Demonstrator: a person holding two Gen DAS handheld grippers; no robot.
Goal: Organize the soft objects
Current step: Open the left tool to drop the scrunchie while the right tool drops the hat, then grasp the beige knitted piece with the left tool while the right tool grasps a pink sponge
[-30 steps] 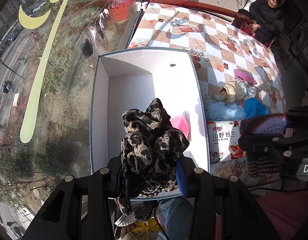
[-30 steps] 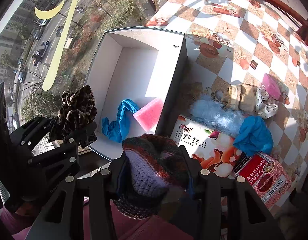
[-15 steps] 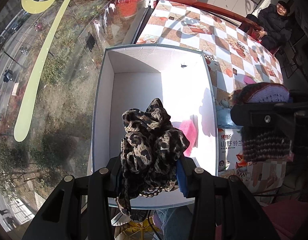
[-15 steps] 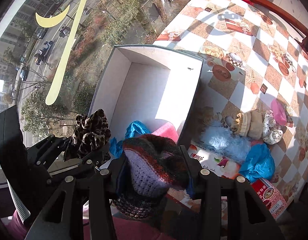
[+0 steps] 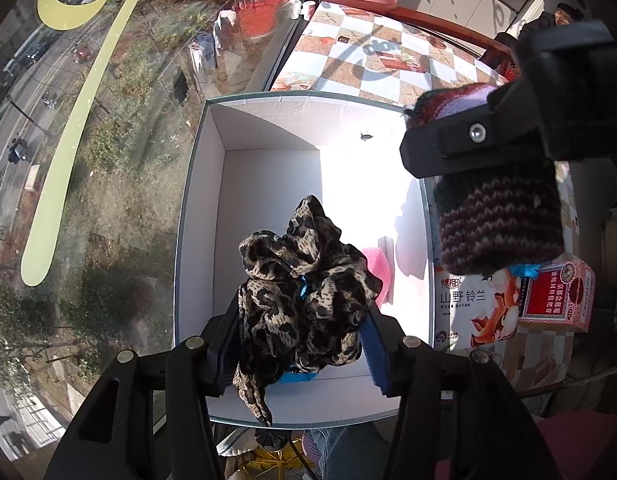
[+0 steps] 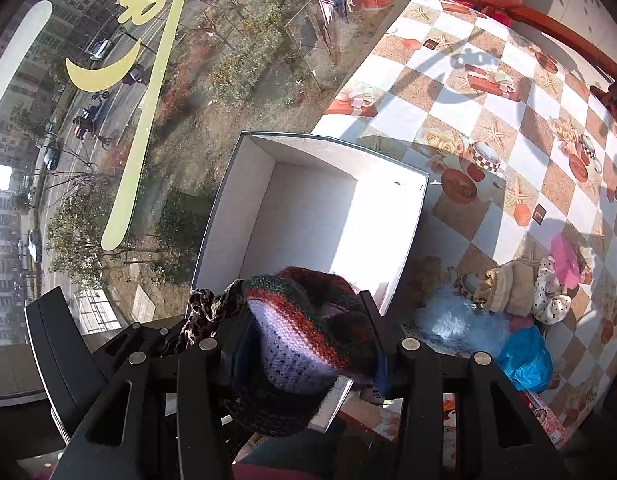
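Note:
A leopard-print scarf [image 5: 304, 292] hangs between the fingers of my left gripper [image 5: 300, 328], over the near end of the white box [image 5: 204, 220]. The jaws are opening and the scarf still touches both pads. Under it in the box lie a pink sponge [image 5: 378, 272] and a bit of blue cloth [image 5: 292, 378]. My right gripper [image 6: 304, 320] is shut on a striped knit hat [image 6: 300, 360]; its jaws are starting to open a little. In the left wrist view the hat [image 5: 496, 228] hangs at the box's right wall. The scarf [image 6: 204, 308] shows left of the hat.
On the checkered tablecloth [image 6: 488, 100] right of the box lie a pale blue fluffy piece [image 6: 452, 324], a beige item [image 6: 504, 288], a dotted white one [image 6: 552, 292] and a blue bag [image 6: 524, 356]. Two cartons [image 5: 464, 304] stand by the box. Window glass [image 5: 88, 160] runs along the left.
The right gripper with the hat has moved left, up to the box's right wall. The left gripper's fingers have spread a little; the scarf stays between them.

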